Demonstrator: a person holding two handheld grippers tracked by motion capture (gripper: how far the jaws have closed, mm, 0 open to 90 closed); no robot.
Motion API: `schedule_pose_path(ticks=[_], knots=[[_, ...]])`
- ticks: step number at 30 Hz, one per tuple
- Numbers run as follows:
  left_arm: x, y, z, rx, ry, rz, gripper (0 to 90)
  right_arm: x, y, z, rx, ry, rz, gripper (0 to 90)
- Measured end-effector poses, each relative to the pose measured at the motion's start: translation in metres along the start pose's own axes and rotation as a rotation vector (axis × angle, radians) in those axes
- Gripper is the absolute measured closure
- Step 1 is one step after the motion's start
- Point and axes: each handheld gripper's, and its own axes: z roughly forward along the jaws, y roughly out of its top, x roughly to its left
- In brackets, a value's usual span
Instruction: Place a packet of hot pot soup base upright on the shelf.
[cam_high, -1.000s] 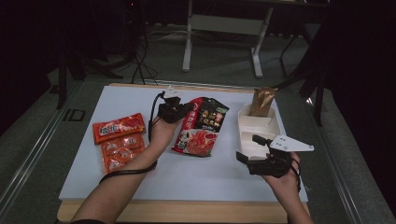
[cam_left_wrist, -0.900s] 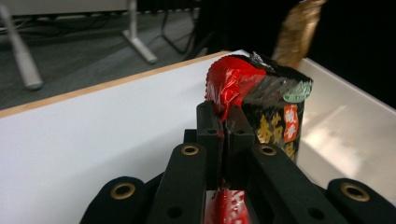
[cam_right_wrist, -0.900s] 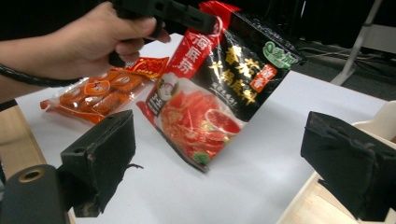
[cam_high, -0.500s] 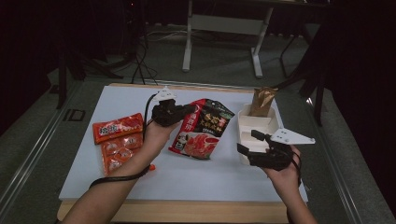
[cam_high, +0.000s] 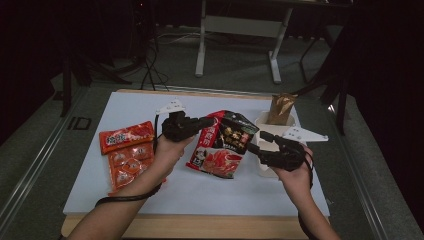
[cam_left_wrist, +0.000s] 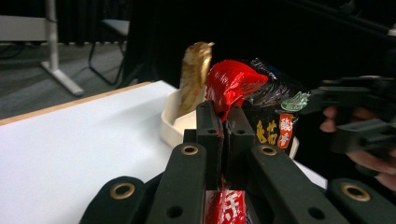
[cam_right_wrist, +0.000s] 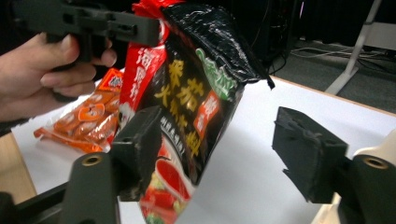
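A red and black snack packet (cam_high: 226, 142) hangs tilted above the white table, its lower end close to the tabletop. My left gripper (cam_high: 207, 121) is shut on its red top corner; in the left gripper view the jaws pinch the crumpled foil (cam_left_wrist: 236, 81). My right gripper (cam_high: 256, 144) reaches in from the right. Its jaws have just been closing and still stand apart, with the packet's black side (cam_right_wrist: 196, 107) between them against the left pad (cam_right_wrist: 140, 140); the right pad (cam_right_wrist: 306, 156) is clear of it.
A white tray (cam_high: 264, 125) at the right holds an upright brown packet (cam_high: 281, 107). Two orange-red packets (cam_high: 127, 137) (cam_high: 127, 162) lie at the table's left. The wooden front edge (cam_high: 200, 227) runs under both forearms.
The left gripper has lifted the packet's top off the table and shifted it right. The right gripper has moved up and left to the packet's edge, and its jaws have narrowed.
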Motion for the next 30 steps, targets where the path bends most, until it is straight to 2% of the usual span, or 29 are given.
schedule_pose_path(ticks=[2,3,5,9,11,16,18,22,24,30], knots=[[-0.003,0.002,0.000,-0.020,-0.029,-0.006,87.5,-0.001,0.003,0.002,-0.003,-0.002,0.002,36.9],[-0.003,0.002,0.000,-0.020,-0.029,-0.006,87.5,-0.001,0.003,0.002,-0.003,-0.002,0.002,36.9],[-0.006,0.003,-0.001,-0.049,-0.057,-0.011,87.5,-0.002,0.005,0.004,-0.003,0.008,0.010,43.6],[-0.011,0.006,-0.002,-0.080,-0.068,-0.015,87.5,-0.002,0.007,0.007,0.008,0.017,0.006,51.1],[-0.013,0.006,-0.001,-0.090,-0.074,-0.012,87.5,-0.003,0.008,0.008,0.004,0.044,0.022,54.3],[-0.013,0.003,0.002,-0.087,-0.087,-0.013,87.4,-0.001,0.012,0.007,-0.018,0.083,0.016,64.0],[-0.012,0.001,0.002,-0.092,-0.090,-0.027,87.4,0.000,0.013,0.006,-0.017,0.079,0.010,67.5],[-0.010,-0.002,0.002,-0.095,-0.102,-0.037,87.2,-0.001,0.015,0.004,-0.016,0.105,0.040,74.0],[-0.009,-0.003,0.002,-0.091,-0.109,-0.032,87.0,0.000,0.015,0.003,-0.020,0.105,0.056,74.9],[-0.011,-0.001,-0.001,-0.056,-0.124,-0.003,84.5,0.002,0.019,-0.002,-0.014,0.079,0.050,76.9]])
